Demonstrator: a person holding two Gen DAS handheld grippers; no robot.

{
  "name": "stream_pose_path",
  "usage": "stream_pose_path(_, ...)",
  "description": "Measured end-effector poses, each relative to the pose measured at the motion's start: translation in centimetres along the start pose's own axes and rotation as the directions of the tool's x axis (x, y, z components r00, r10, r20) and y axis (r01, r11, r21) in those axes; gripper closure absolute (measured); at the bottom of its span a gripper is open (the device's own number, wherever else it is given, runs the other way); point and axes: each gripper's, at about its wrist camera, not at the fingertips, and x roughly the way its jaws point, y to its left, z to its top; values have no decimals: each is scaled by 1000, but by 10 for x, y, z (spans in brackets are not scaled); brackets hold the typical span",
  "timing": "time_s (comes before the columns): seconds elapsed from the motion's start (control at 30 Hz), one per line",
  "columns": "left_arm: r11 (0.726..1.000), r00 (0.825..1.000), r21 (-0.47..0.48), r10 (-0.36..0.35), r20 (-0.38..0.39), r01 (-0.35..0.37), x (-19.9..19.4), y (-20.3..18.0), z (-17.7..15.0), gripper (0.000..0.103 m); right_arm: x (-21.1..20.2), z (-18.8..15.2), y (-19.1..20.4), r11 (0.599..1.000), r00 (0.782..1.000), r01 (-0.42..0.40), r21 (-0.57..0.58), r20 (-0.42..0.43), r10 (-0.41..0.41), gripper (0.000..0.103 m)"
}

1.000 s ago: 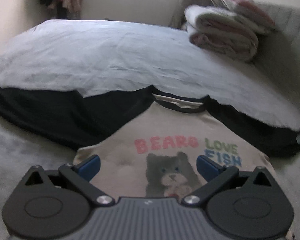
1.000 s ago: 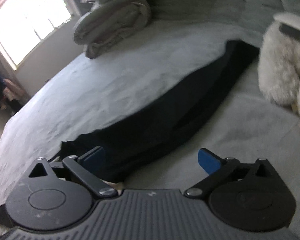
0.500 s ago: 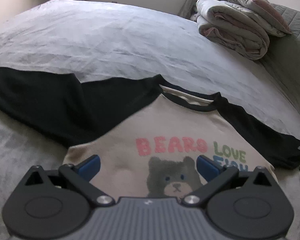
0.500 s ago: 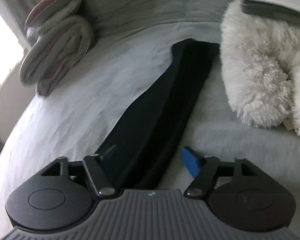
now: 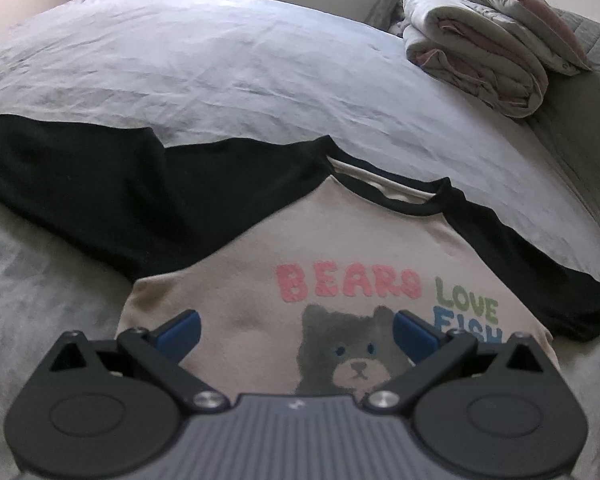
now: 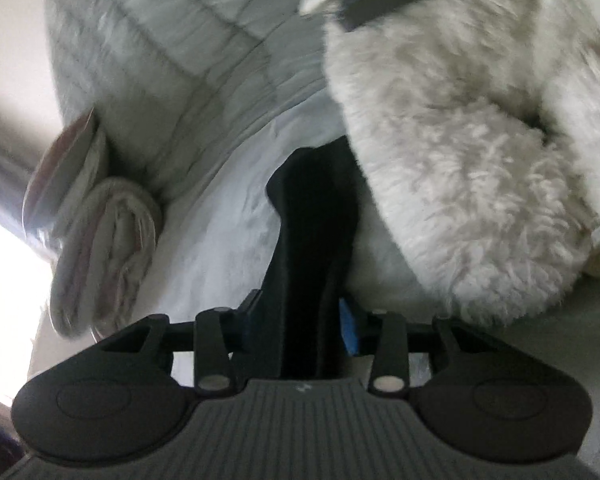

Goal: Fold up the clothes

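Barely started: shirt [image 5: 340,256] lies flat, unfolded on the bed [image 5: 219,64], both sleeves spread; right claw [image 6: 302,322] closing around the right black sleeve [image 6: 312,240], left claw [image 5: 295,332] released above the near chest.

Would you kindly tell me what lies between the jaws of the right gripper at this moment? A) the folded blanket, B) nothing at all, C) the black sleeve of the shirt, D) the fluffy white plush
C: in the right wrist view the black sleeve runs straight between the blue pads of the right gripper, whose jaws are closing on it.
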Motion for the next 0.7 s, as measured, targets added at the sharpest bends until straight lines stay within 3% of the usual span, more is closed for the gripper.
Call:
stream_pose_path(0.07,1000,1000,-8,0,-8,0,2,1,0,1,-1,0,2,999,1000,30,-30,-4,-30,91)
stream_pose_path(0.33,1000,1000,-27,-14,-16,14,1,4,2,1,-12,5,10,995,1000,-14,-94,1,14,94)
stream_pose_path(0.7,996,998,-82,-49,-49,45,0,12,5,1,-54,-9,71,942,974,-223,-252,-25,224,94)
